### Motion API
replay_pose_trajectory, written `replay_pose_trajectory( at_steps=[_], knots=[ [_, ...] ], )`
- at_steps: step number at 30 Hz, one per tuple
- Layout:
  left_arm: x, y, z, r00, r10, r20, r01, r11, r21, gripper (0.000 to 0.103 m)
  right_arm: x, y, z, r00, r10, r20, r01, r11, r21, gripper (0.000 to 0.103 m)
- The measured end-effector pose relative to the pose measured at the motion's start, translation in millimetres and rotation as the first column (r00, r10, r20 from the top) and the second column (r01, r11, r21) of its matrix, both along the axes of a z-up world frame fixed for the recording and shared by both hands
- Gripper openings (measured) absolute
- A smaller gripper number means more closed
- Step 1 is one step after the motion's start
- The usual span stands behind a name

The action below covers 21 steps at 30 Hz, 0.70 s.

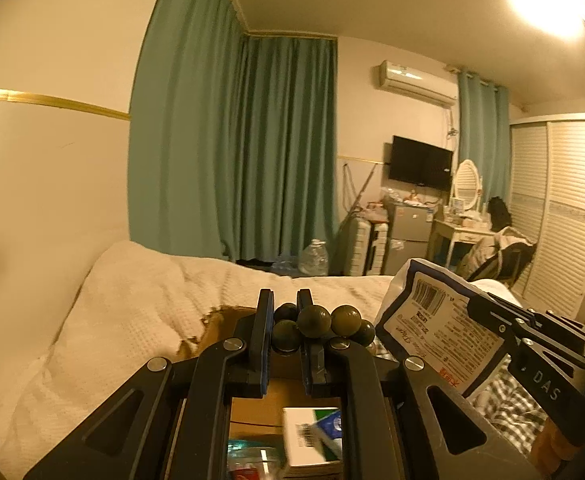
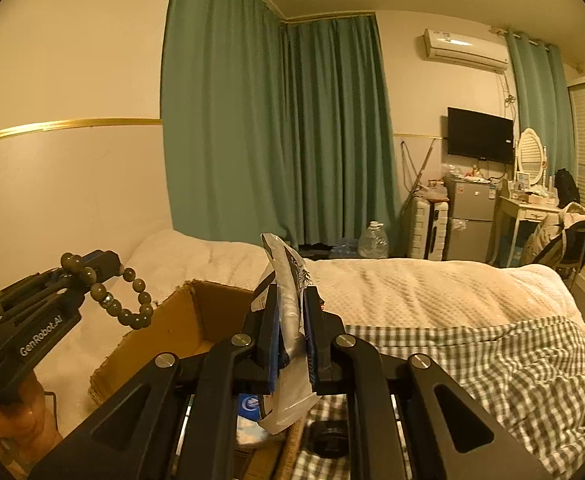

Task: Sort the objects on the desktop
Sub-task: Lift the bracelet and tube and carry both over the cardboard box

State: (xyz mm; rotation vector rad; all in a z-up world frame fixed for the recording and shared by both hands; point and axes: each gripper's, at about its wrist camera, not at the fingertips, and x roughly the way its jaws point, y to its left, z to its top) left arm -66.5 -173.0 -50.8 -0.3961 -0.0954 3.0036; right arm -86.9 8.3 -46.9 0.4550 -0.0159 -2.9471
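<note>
Nearest the left wrist camera, the left gripper (image 1: 285, 312) has its two black, blue-padded jaws clamped on a bead bracelet (image 1: 324, 322), whose dark olive beads bunch between and just to the right of the fingertips. From the right wrist view the same gripper (image 2: 88, 266) comes in from the left edge, carried by a person's hand (image 2: 16, 412), and the bracelet (image 2: 126, 300) hangs from its tip in a loose loop, with one small metallic bead among the dull green ones, dangling above the near left corner of an open cardboard box (image 2: 180, 320). The right gripper (image 2: 292, 300) is pressed together on a flat white and dark blue plastic packet (image 2: 288, 320), which stands on edge between the pads, its crumpled top rising above the fingertips and its lower end drooping below them. In the left wrist view that packet (image 1: 440, 328) shows its printed back with a barcode, held at the tip of the right gripper (image 1: 474, 306), just to the right of the bracelet. Both grippers are held up over the box (image 1: 216, 332), which rests on a bed with a cream waffle-weave blanket (image 2: 412, 288) and a green checked cloth (image 2: 512, 360). Below the left gripper's linkage a white carton with a barcode (image 1: 308, 440) lies inside the box. Behind are teal curtains (image 1: 232, 140), a wall-mounted television (image 1: 420, 164) and a small fridge (image 2: 470, 216).
</note>
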Motion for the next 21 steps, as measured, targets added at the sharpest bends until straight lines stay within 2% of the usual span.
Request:
replay_pose_trajectory(
  at_steps=[11,21],
  knots=[
    [-28,-9,-26,0.995,0.044,0.086,-0.043,0.999,-0.017,0.011,-25,-37,-21,0.996,0.068,0.052,-0.069,0.998,0.012,0.010],
    [-54,-9,-57,0.979,0.021,0.203,-0.017,1.000,-0.019,0.011,-56,-63,-54,0.991,0.062,0.119,-0.074,0.992,0.098,0.009]
  ],
)
